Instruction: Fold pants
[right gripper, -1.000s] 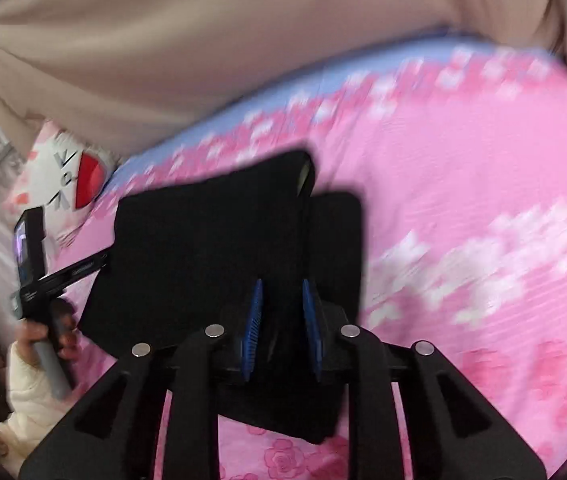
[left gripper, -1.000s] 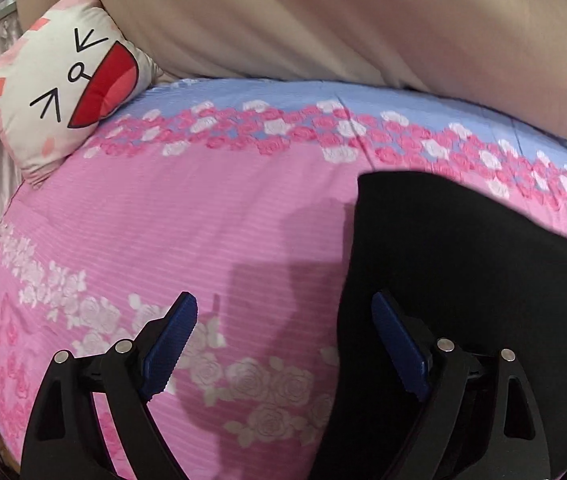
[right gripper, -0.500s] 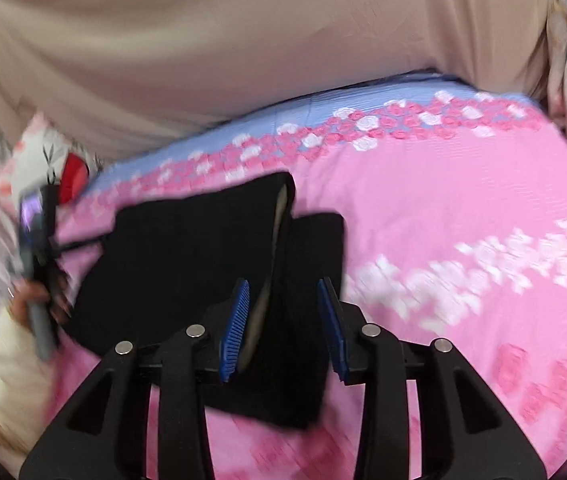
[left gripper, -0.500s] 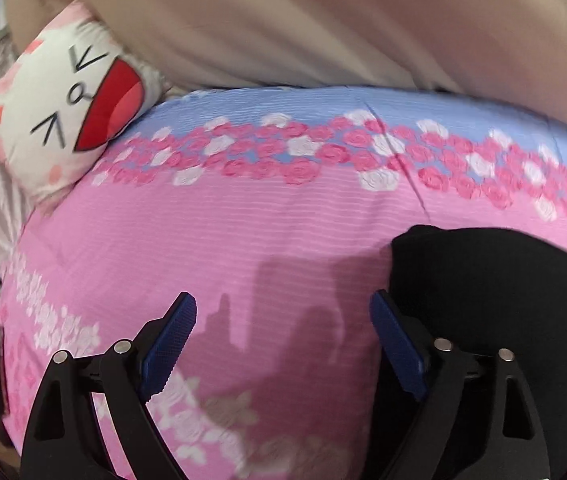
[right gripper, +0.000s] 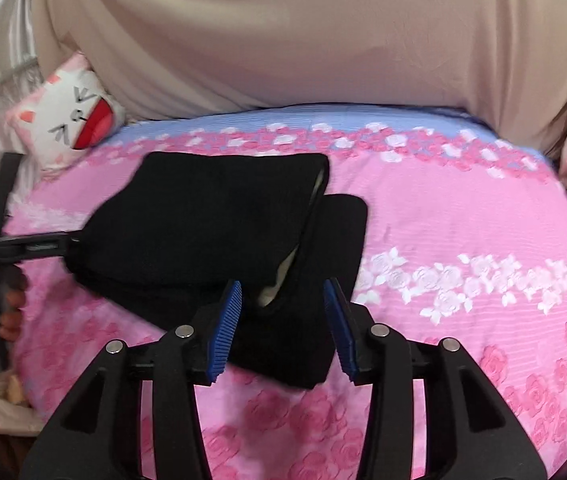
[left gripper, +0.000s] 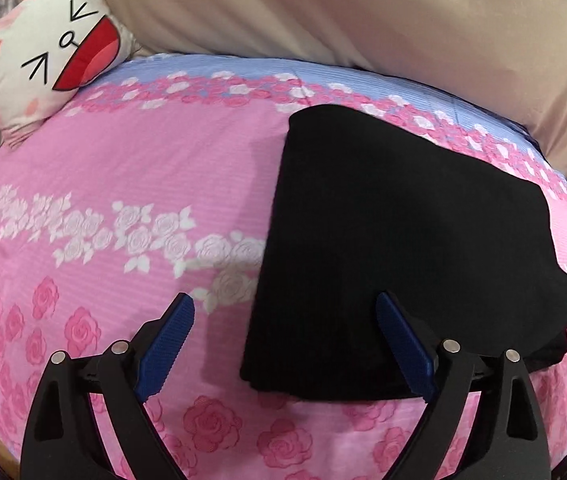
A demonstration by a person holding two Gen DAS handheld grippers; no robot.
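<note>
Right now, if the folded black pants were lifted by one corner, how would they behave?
The black pants would likely go floppy: it's soft knit lying in loose layers, with a pale lining gaping at one edge. The fold would probably slump open. Pushed across the pink bedsheet, they'd likely bunch rather than slide.

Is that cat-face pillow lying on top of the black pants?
No, the cat-face pillow sits at the far left corner of the bed, well apart from the black pants.

Pink rose bedsheet [left gripper: 123, 168], cat-face pillow [left gripper: 43, 56], beige blanket [right gripper: 303, 40]
</note>
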